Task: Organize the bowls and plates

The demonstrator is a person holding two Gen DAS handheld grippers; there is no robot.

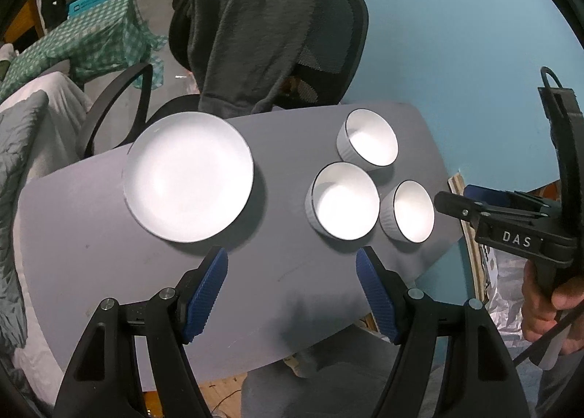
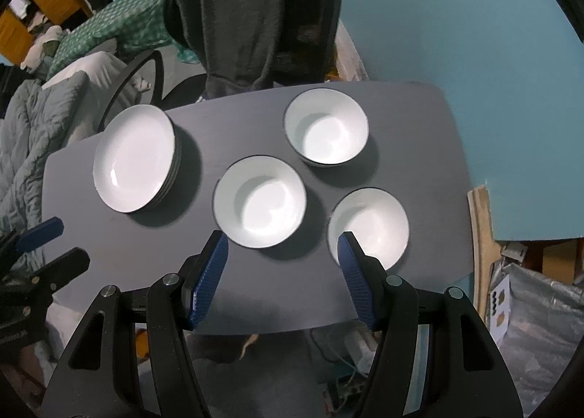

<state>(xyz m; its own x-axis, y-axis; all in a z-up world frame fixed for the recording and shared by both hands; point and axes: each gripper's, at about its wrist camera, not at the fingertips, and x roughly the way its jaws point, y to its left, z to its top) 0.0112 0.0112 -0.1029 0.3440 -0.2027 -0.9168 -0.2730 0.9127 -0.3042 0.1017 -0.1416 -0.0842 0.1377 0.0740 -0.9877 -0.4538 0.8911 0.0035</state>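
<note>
left gripper (image 1: 292, 264) jaws apart, empty, over the grey table (image 1: 91, 235). right gripper (image 2: 283, 250) jaws apart, empty. plate stack (image 2: 133, 159) at 10 o'clock on the table, three bowls at 1–3: mid bowl (image 2: 259, 201), far bowl (image 2: 326, 131), near bowl (image 2: 368, 224), none touching.

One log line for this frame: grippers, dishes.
left gripper open, empty | right gripper open, empty | plate stack, three bowls apart | table
</note>
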